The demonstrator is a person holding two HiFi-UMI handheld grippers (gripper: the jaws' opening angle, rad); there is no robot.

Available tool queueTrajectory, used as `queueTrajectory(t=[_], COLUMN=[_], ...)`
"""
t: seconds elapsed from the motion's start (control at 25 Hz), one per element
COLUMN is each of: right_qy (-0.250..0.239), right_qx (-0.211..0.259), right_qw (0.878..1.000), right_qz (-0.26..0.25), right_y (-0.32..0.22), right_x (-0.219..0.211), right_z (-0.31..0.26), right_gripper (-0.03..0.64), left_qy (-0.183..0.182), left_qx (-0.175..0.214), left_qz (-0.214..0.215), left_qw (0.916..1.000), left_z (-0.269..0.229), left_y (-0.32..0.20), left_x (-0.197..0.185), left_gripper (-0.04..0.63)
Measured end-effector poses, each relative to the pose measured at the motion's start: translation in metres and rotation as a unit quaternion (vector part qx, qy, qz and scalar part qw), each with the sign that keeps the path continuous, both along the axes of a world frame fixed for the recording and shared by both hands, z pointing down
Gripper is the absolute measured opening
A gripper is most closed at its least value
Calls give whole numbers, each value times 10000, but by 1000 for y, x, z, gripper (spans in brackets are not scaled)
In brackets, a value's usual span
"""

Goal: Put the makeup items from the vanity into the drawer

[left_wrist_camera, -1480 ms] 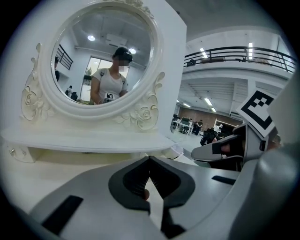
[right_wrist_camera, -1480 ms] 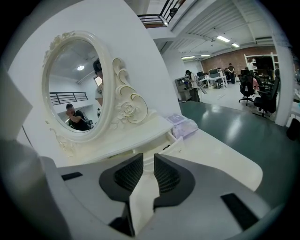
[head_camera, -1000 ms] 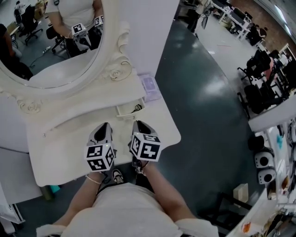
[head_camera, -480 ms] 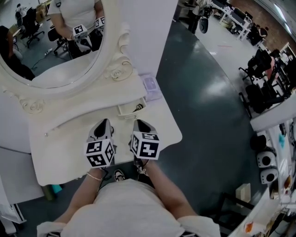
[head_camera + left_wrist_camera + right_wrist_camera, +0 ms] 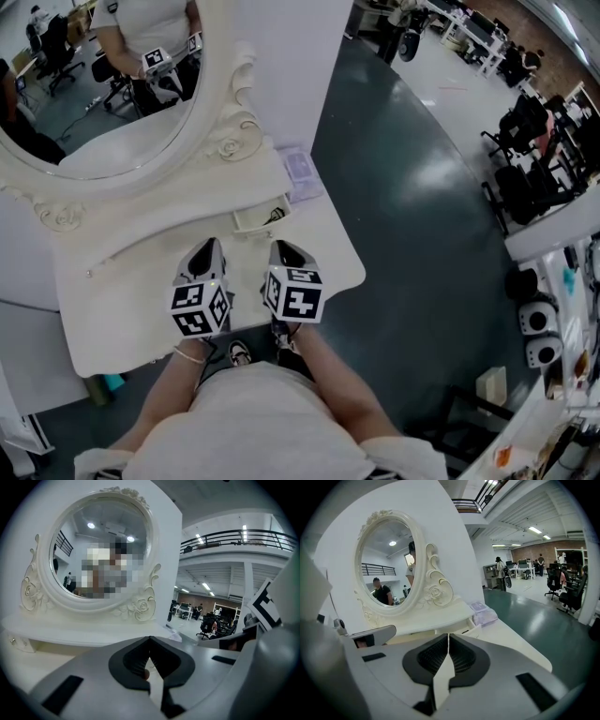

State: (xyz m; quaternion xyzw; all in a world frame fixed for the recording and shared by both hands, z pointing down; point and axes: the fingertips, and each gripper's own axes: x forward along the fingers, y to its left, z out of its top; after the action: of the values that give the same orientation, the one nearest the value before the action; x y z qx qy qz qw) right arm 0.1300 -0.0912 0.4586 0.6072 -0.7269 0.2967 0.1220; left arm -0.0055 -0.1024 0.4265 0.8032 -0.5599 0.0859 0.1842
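Note:
The white vanity (image 5: 122,291) has a small drawer (image 5: 255,219) under its shelf, standing slightly open with a dark item (image 5: 276,215) inside. In the right gripper view the same drawer (image 5: 468,631) shows just past my jaws. My left gripper (image 5: 210,246) and right gripper (image 5: 281,248) hover side by side over the vanity top, both pointing at the drawer and short of it. The left gripper (image 5: 150,640) has its jaw tips meeting with nothing held. So does the right gripper (image 5: 448,637).
A lavender box (image 5: 302,175) lies on the shelf's right end, also seen as the lavender box (image 5: 484,613). The oval mirror (image 5: 103,84) with its carved frame rises behind the shelf. Dark floor (image 5: 412,234) runs along the vanity's right edge.
The left gripper's marker cube has shifted slightly. The right gripper and the drawer look the same.

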Motion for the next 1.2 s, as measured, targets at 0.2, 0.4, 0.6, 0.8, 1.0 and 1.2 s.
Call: queueTrajectory(t=[0.2,0.4,0.6,0.8,1.0,1.2], right_qy=[2,27,-120,-165,-35,193], right_qx=[-49,-130,-146,-344,-648,-833], right_qw=[10000,9998,9992,9963,9886,9809], right_qz=[-22,-143,-366,-773,-1358,-1746], right_y=[-1,-1,-5,-4,-1,2], right_x=[0,-6,-28,-64,-98,-120], right_z=[4,11,19,40,64,84], right_gripper=[25,25,25,26,40,95], left_qy=[-58,-69,-133,-92,61,211], left_qx=[-72,-182,-337,-635,-875,-1009], left_qz=[-68,-207,-501,-951,-1391,-1652], left_qw=[9999,9996,9981,9934,9864,9809], left_z=[5,14,30,55,79,95], left_y=[-1,2,6,17,23,31], left_x=[-3,-12,-40,-81,-111,-128], left_gripper=[3,3,2,3,3,2])
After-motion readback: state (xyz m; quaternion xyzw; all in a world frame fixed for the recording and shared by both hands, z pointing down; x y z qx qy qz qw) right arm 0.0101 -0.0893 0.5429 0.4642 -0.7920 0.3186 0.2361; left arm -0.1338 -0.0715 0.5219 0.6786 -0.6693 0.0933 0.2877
